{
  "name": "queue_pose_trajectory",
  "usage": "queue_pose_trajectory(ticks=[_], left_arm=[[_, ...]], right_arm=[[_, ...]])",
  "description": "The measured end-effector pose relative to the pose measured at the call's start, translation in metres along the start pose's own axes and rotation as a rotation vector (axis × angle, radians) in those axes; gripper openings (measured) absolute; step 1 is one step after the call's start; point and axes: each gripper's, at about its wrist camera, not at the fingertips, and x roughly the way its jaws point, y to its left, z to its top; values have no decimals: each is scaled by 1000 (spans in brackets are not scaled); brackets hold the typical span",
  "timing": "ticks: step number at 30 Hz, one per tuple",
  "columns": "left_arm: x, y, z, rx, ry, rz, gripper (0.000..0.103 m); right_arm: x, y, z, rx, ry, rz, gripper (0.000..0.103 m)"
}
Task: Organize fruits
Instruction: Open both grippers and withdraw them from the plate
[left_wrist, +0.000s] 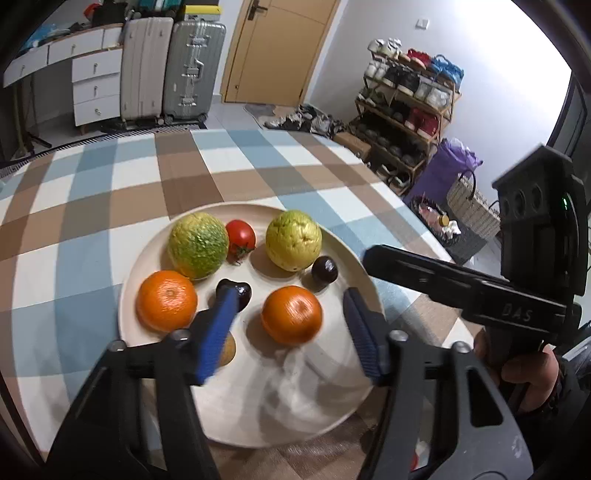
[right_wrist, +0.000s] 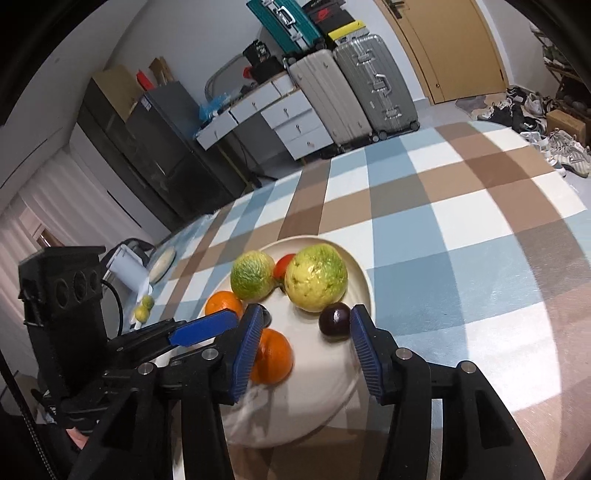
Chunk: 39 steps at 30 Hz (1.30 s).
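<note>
Both grippers' jaws gape over the plate near its rim.

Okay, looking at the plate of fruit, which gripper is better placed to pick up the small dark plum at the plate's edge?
The right gripper, probably. The plum lies just inside its right finger, with the jaws open. The left gripper is centred on an orange, and the plum sits beyond its fingers.

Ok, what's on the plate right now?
On the plate: two yellow-green fruits, a tomato between them, two oranges, two dark plums. A brownish fruit sits mostly hidden behind the left gripper's fingers.
</note>
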Motion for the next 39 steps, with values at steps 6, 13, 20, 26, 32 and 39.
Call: queue_pose_trajectory(ticks=[6, 13, 20, 26, 32, 39], left_arm=[[-34, -8, -5, -12, -41, 22, 76], [-80, -29, -20, 1, -87, 54, 83], [-117, -50, -43, 22, -123, 72, 90], [-144, -54, -71, -12, -162, 90, 102], [-151, -52, -98, -39, -143, 128, 102], [-148, -57, -129, -51, -110, 127, 102]], right_arm=[[-41, 7, -7, 4, -68, 6, 67], [-93, 32, -28, -25, -155, 13, 92], [-126, 42, -63, -9, -206, 44, 100], [-142, 53, -84, -35, -219, 26, 103], [-150, 72, -104, -109, -228, -26, 103], [-149, 81, -127, -144, -203, -84, 103]])
